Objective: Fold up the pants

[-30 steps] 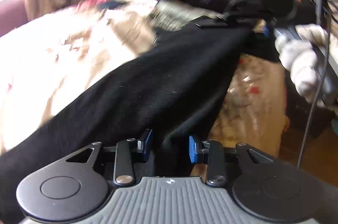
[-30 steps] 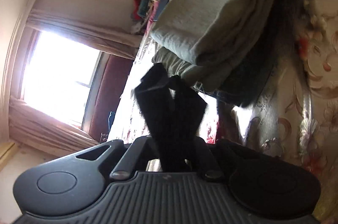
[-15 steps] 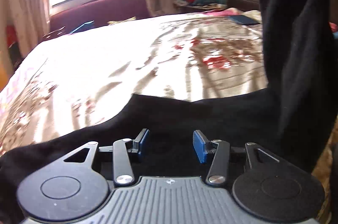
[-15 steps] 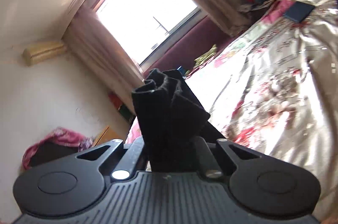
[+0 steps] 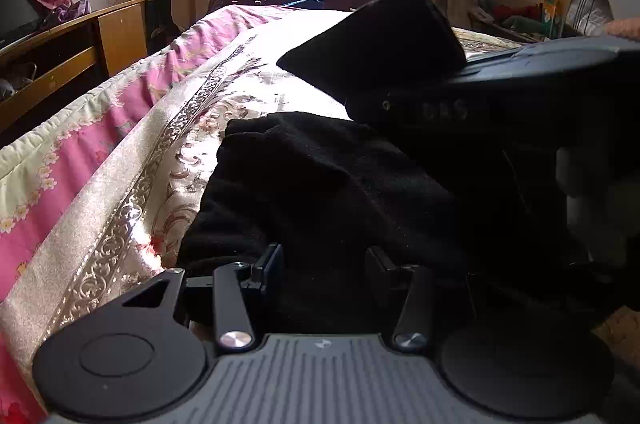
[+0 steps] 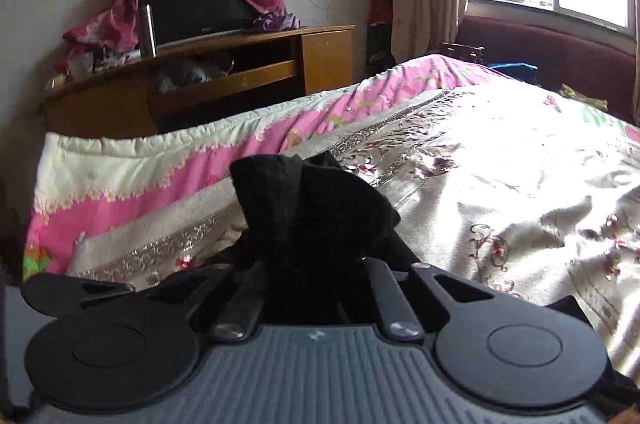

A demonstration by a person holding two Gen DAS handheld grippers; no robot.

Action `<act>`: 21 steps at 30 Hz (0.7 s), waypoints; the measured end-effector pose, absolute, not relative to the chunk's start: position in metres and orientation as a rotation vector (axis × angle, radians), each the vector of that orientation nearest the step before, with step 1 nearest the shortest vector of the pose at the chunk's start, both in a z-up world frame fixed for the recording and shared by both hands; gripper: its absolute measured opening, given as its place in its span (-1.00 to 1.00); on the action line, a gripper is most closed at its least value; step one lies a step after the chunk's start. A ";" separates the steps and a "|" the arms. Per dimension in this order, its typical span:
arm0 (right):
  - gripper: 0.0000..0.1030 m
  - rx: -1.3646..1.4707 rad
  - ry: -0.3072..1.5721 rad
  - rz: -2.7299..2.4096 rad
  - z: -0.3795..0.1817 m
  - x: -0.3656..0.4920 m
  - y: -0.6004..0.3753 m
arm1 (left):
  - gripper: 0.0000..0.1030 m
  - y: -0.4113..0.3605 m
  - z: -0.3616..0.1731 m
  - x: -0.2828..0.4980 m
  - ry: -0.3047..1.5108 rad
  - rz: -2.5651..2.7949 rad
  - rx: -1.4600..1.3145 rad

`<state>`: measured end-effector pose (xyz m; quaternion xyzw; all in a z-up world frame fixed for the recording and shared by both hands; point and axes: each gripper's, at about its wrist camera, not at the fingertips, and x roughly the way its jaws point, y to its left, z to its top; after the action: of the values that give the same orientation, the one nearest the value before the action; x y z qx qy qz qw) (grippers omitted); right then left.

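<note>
Two grippers over black pants [image 5: 328, 184], right gripper [image 6: 316, 264] clamped on bunched fabric, left gripper [image 5: 324, 264] parted, cloth between its jaws.

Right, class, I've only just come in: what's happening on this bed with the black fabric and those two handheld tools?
A person is folding black pants on a floral bedspread. The right tongs are shut on a bunched end of the fabric, held up above the bed. The left tongs are open, with the pants lying in front of them, not gripped. The fold is unfinished.
</note>
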<state>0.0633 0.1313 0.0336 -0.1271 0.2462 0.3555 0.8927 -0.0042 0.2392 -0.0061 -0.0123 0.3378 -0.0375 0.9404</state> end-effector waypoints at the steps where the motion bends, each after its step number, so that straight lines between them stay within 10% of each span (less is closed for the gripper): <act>1: -0.88 -0.307 0.524 0.735 0.029 0.062 0.143 | 0.16 0.241 -0.006 -0.007 0.685 -0.080 -0.037; 13: -0.87 -0.397 0.463 0.792 0.025 0.046 0.187 | 0.17 0.253 -0.005 -0.026 0.645 -0.117 -0.111; 21: -0.26 -0.382 0.543 0.928 0.026 0.032 0.183 | 0.17 0.264 0.005 -0.058 0.651 -0.105 -0.112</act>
<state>0.0320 0.1830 0.0256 -0.1810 0.2572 0.4390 0.8416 -0.0584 0.2643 0.0045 -0.0547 0.3196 -0.0517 0.9446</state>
